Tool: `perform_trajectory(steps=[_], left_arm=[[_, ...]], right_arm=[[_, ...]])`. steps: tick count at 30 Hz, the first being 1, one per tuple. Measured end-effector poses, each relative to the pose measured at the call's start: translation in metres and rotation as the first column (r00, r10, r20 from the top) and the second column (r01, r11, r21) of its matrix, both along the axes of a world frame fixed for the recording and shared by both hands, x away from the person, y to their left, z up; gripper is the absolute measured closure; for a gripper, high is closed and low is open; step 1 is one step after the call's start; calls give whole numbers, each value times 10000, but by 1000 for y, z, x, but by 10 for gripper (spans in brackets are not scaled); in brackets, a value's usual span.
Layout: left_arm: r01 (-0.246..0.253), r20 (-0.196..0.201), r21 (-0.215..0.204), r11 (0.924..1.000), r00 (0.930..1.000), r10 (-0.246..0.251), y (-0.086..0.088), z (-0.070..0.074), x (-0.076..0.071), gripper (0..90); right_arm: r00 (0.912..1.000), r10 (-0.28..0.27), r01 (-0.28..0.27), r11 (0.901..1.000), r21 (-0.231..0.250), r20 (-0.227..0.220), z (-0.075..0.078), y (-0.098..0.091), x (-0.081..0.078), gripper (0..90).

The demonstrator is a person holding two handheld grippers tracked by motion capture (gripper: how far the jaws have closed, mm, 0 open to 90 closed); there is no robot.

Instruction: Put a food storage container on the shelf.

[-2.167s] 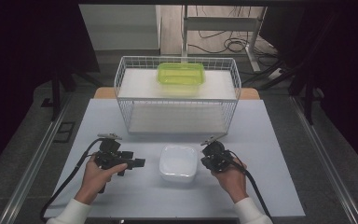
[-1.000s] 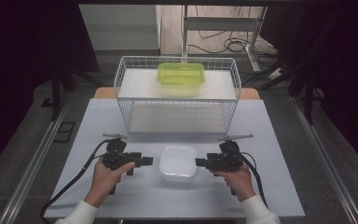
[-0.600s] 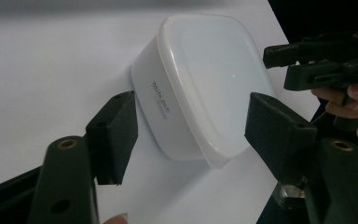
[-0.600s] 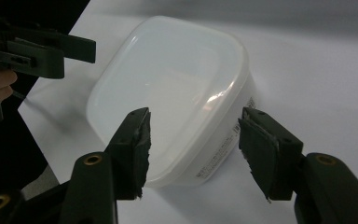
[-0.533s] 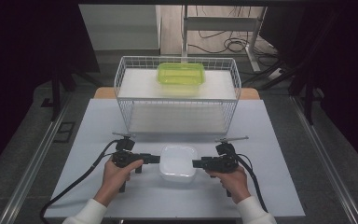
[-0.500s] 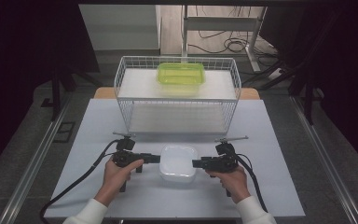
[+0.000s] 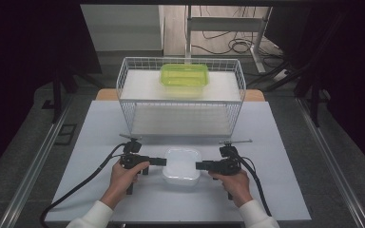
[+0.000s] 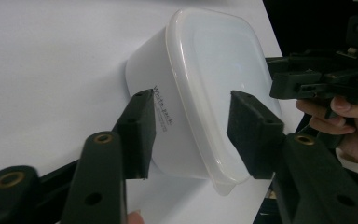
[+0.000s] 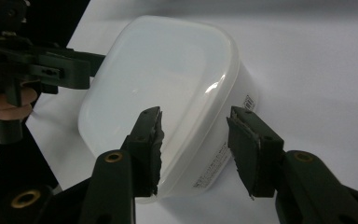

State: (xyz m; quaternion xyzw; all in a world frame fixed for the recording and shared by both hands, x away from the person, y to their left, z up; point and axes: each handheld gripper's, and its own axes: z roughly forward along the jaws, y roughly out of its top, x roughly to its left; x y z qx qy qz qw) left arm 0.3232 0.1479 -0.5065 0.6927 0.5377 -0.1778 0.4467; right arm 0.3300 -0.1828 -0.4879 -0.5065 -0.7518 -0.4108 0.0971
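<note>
At the left of the high view, the left tongs (image 7: 160,162) are seen just beside the left edge of the white lidded container (image 7: 182,165), which lies on the tabletop (image 7: 100,133) in the lower middle of the frame. Their tips are too small there for contact to be judged. In the left gripper view, one pad (image 8: 142,133) is set against the container's side wall near some printed lettering too small to be read; the other pad (image 8: 249,133) is seen over the lid (image 8: 223,70), and whether it presses cannot be told. The near corner of the container is cut off behind the jaws. These jaws are about half spread and have just been closing, with the container's edge between them.

At the right, the right tongs (image 7: 200,166) are met at the container's opposite edge. In the right gripper view, one pad (image 9: 149,140) lies over the lid and the other (image 9: 249,149) stands just beside the side wall with a sliver of gap; they too are about half spread and have just been closing around the rim.

In the upper middle of the high view, a green container (image 7: 184,76) is seen in a wire basket (image 7: 123,90)
</note>
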Motion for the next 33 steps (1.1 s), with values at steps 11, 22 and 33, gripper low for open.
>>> perform_trajectory(steps=[11, 22, 33], left_arm=[[224, -149, -258, 9994, 9996, -228, -2, 0, -5, 699], [182, 230, -376, 9991, 9996, -174, -1, 8, -12, 784], [138, 923, -313, 9994, 9957, -108, 1, 18, -18, 790]], right_arm=[[9982, -298, 325, 9981, 515, -526, 0, -2, -2, 661], [9989, -433, 445, 9965, 707, -189, 9, -8, -9, 758], [9984, -159, 131, 9987, 501, 546, 19, -5, -13, 769]])
